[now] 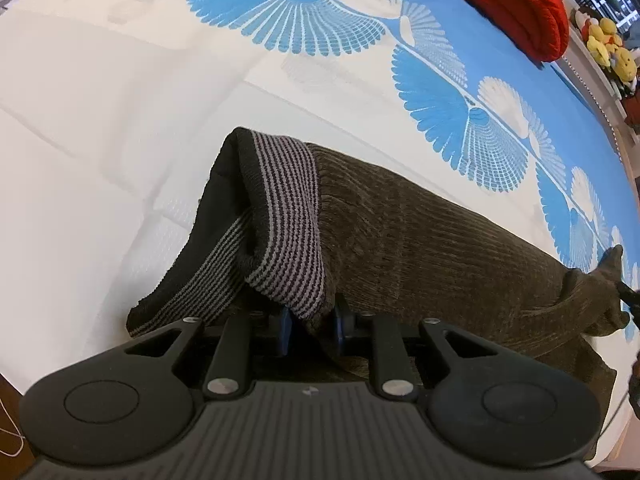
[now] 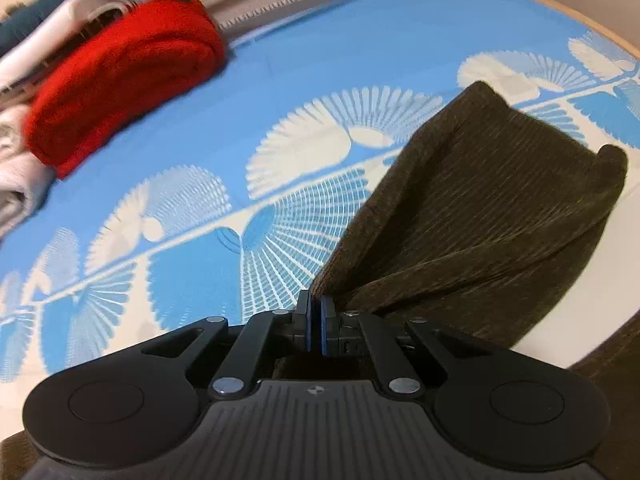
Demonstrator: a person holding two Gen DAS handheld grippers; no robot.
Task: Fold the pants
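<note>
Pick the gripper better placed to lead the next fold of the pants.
Left, probably. The left gripper is shut on the striped waistband corner; the right gripper only pinches a thin edge of the pants.

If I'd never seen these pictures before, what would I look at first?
Probably the brown pants in the middle, lying on a bed cover with big blue and white fan shapes. Each claw, left and right, is pinching an edge of the pants. A bright red sweater sits folded in the far corner.
</note>
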